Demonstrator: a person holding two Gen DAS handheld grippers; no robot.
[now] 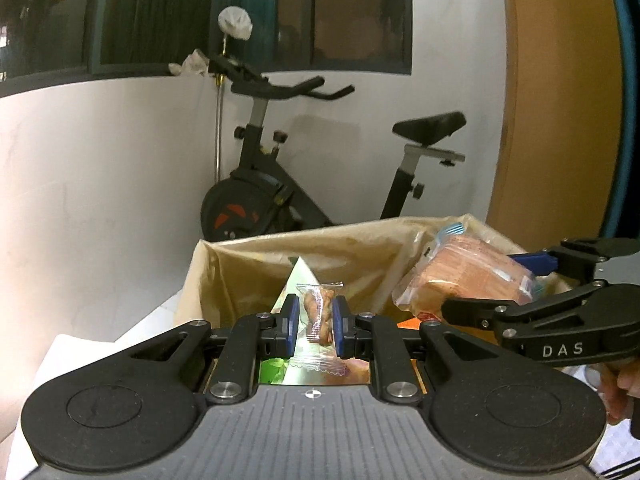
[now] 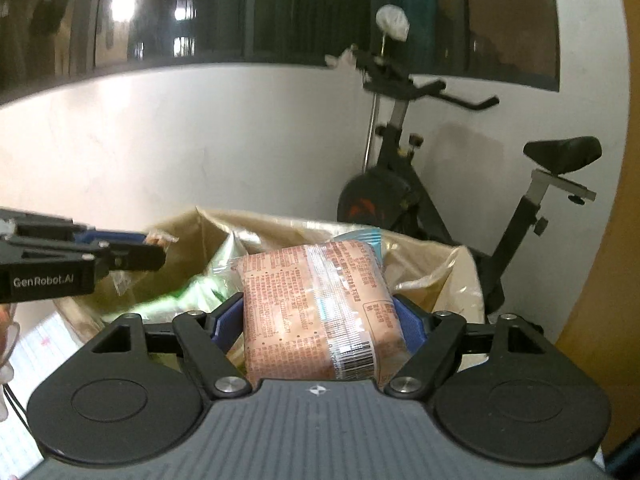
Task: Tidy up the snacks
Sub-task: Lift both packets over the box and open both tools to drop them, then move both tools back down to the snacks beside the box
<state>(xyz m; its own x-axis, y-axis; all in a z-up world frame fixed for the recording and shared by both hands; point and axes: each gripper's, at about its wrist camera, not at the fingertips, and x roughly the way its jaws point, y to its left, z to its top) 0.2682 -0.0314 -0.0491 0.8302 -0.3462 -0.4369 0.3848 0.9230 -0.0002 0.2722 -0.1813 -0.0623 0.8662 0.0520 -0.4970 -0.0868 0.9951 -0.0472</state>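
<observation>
**Two snacks held over a lined box**

Nearest, in the left wrist view: left gripper point(image 1: 313, 322), jaws nearly together, clamped on a small wrapped pastry point(image 1: 319, 317) in clear film, standing upright between the blue pads. Just below it, a shiny green-and-silver packet point(image 1: 298, 280) rising to a point inside the box.

To the right of that, the right gripper point(image 2: 322, 320), jaws wide apart yet pressing both sides of a large pink snack pack point(image 2: 316, 312), printed with small text and a barcode, held endways over the opening. Seen from the left wrist view, the same pack point(image 1: 460, 272) hanging above the box's right side, with part of a hand point(image 1: 618, 392) at the frame edge.

Beneath both, a box lined with a tan plastic bag point(image 1: 340, 256), its rim crumpled; green wrappers blurred inside. White paper point(image 2: 38, 354) lying at the lower left beside the box.

Farther back, a black exercise bike point(image 1: 280, 184) against a white wall, a white cloth point(image 1: 235, 22) draped above its handlebars. Farthest, dark windows point(image 1: 160, 12) with faint reflections.
</observation>
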